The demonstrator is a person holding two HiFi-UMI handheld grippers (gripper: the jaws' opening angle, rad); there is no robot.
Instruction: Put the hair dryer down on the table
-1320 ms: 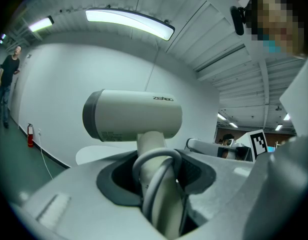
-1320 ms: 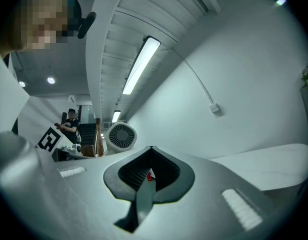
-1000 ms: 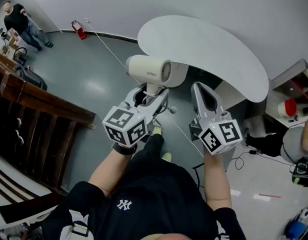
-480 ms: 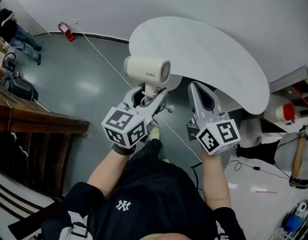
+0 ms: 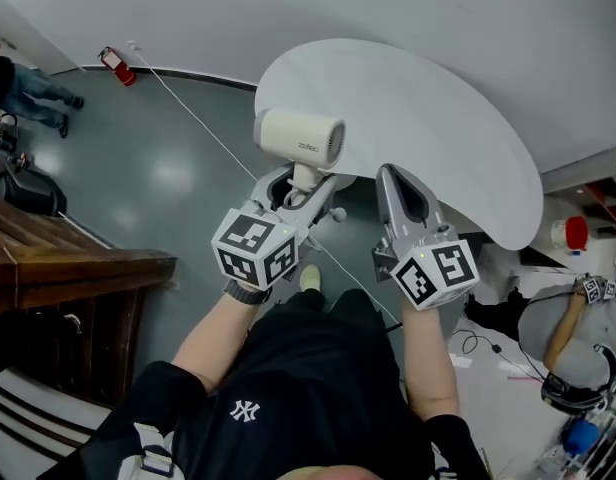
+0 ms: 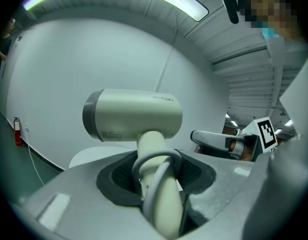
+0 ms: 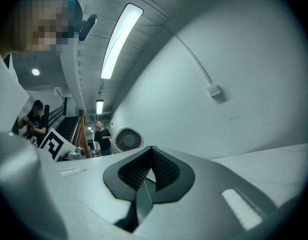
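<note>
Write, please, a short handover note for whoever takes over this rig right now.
Left gripper: shut on the handle of the hair dryer, which it holds upright with the cord running along the handle.
Right gripper: jaws together, nothing between them, held beside the left one.
Hair dryer: in the air at the near edge of the white table, not resting on it.
Done: the hair dryer is picked up and brought to the table.
Left: lower it onto the table top, open the left gripper, and draw back.
</note>
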